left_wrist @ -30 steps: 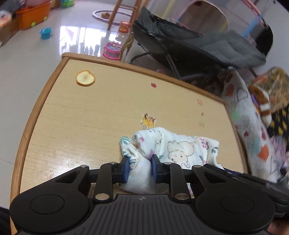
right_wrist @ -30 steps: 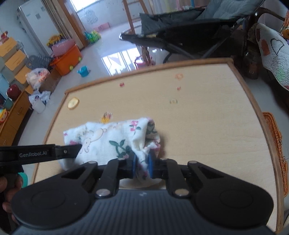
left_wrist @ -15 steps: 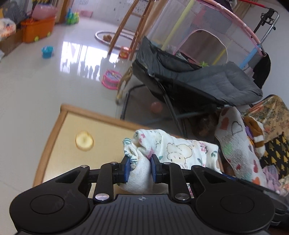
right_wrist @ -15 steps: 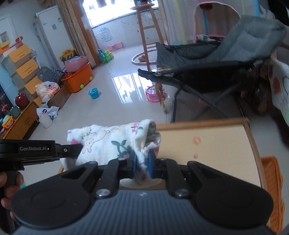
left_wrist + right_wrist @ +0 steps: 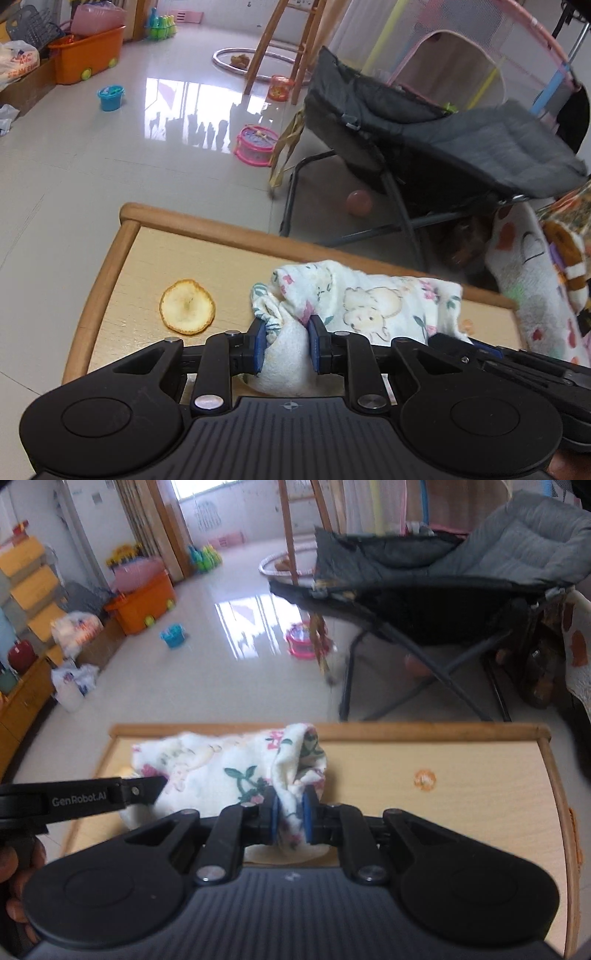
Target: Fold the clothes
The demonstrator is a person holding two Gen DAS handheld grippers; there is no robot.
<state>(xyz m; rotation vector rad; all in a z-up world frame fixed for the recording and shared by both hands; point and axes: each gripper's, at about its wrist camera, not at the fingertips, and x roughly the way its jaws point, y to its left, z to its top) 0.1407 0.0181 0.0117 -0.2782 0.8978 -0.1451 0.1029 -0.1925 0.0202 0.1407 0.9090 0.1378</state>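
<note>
A: Roughly midway? Printed cloth (image 5: 373, 302) bunched, slung between both tools above the table's (image 5: 110, 258) far edge.

B: Agreed. Left gripper (image 5: 285, 345) pinches one gathered end, jaws easing apart; right gripper (image 5: 289, 819) clamps the other. Laying flat, final fold remain.

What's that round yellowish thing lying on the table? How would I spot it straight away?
Look at the light wooden table with the raised rim. Near its left edge, left of the white floral printed cloth, lies a flat, round, pale yellow slice with a darker orange rim, like dried fruit. It is the only loose disc there, much larger than the small stickers.
</note>
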